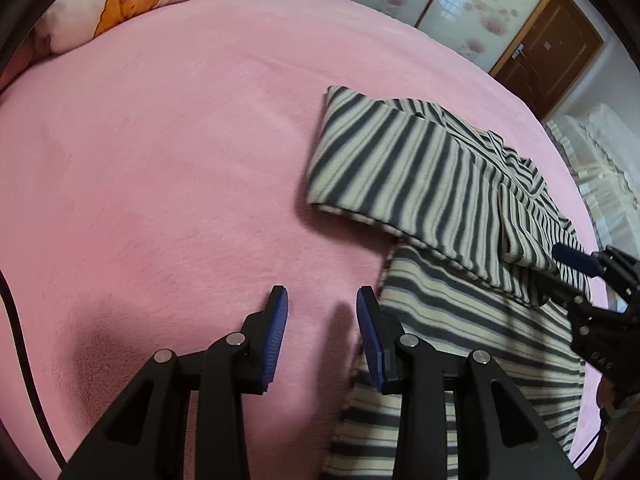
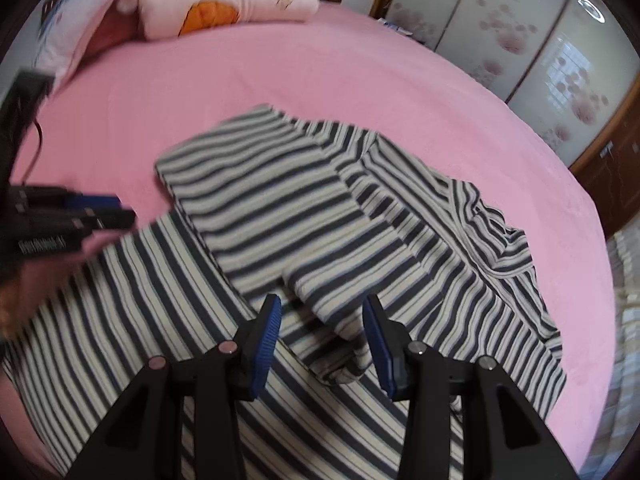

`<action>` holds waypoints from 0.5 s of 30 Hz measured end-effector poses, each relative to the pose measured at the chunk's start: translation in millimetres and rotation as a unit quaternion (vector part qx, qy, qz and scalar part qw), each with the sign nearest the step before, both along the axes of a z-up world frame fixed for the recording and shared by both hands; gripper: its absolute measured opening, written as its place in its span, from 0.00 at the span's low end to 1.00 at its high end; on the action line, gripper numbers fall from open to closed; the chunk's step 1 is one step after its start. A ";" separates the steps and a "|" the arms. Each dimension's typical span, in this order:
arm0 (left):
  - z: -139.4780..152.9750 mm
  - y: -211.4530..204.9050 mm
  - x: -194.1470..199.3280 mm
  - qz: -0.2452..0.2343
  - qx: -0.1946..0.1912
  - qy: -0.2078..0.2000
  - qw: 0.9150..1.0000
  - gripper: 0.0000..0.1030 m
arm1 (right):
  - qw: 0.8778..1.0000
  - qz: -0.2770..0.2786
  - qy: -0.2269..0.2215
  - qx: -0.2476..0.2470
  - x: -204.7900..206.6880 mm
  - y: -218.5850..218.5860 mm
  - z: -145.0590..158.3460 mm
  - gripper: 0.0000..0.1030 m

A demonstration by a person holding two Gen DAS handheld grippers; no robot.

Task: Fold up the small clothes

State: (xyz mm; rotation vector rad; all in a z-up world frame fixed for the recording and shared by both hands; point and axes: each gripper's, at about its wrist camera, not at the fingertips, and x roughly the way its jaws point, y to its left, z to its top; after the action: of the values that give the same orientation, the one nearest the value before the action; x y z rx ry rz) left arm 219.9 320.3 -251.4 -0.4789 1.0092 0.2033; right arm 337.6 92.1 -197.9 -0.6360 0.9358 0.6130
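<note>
On a pink bed [image 2: 280,80], a grey-and-cream striped garment [image 2: 304,216] lies partly folded, its upper half doubled over. The left tool [image 1: 322,300] hovers over bare blanket beside it, jaws apart, holding nothing. The right tool [image 2: 322,312] hangs above the cloth, jaws apart, empty.

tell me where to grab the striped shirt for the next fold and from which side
Probably pinch the striped shirt at the flat edge by the left gripper, coming from the bare pink sheet: that edge lies smooth, while the far side is bunched.
</note>
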 end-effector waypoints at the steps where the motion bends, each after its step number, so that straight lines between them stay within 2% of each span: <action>1: -1.1 2.6 -1.2 0.001 -0.004 0.000 1.000 0.33 | 1.000 0.002 0.000 -0.008 0.4 2.7 -3.8 0.41; 5: -1.3 6.7 -4.3 -0.004 -0.002 0.005 1.000 0.34 | 0.999 -0.002 -0.006 -0.036 5.4 16.0 -16.2 0.41; 10: -0.9 -3.9 16.5 -0.007 -0.004 0.011 1.000 0.34 | 0.997 -0.018 -0.015 -0.070 17.4 33.6 -31.8 0.41; 12: 0.4 -2.3 19.0 -0.005 -0.006 0.012 1.000 0.34 | 0.997 -0.031 -0.005 -0.067 23.8 35.6 -33.0 0.33; 13: 1.4 -1.8 20.2 -0.005 -0.005 0.012 1.000 0.34 | 0.997 -0.037 0.002 -0.066 26.5 36.2 -32.3 0.13; 15: 3.8 -2.7 22.3 -0.007 -0.001 0.012 1.000 0.35 | 0.996 -0.057 0.002 -0.064 33.3 33.1 -27.1 0.11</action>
State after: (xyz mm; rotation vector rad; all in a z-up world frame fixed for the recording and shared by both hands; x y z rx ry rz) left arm 242.2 317.6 -247.6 -0.4726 1.0352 0.1954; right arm 370.9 125.1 -225.0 -0.6907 1.0133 0.4561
